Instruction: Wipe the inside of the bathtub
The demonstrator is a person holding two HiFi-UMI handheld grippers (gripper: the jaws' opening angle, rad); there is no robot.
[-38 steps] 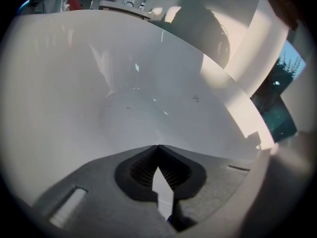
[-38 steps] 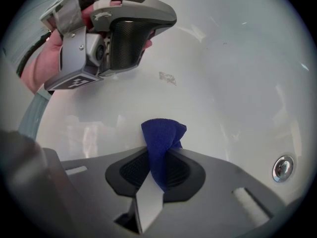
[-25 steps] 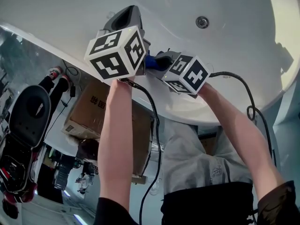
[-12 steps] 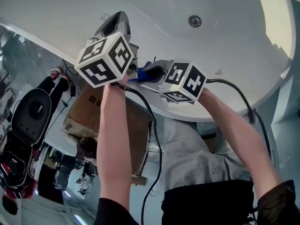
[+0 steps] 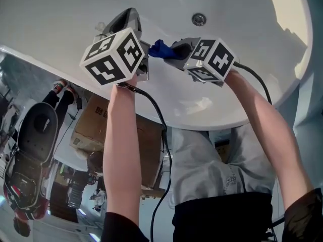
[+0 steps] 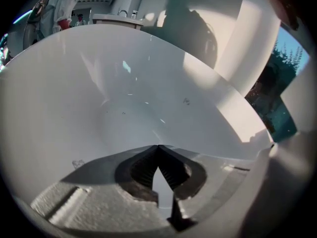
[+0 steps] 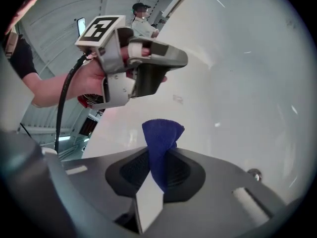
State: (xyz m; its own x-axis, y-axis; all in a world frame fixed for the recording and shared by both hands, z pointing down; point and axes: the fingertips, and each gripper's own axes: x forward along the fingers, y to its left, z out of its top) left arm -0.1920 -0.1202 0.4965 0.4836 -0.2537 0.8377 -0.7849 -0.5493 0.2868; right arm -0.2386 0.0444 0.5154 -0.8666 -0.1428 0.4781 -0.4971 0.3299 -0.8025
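Okay: right gripper (image 7: 157, 155) clamps the bunched blue cloth (image 7: 162, 135); left gripper (image 6: 158, 150) pinched together, empty. Press cloth flat on glossy white bathtub wall (image 5: 50, 19), sweep toward 12 o'clock.

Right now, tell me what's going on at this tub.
A person leans over a white bathtub with a gripper in each hand. The right gripper has its jaws shut on a blue cloth and holds it over the inside of the tub, near the wall. The left gripper is beside it, jaws together with nothing between them. Whether the cloth touches the tub surface cannot be told.
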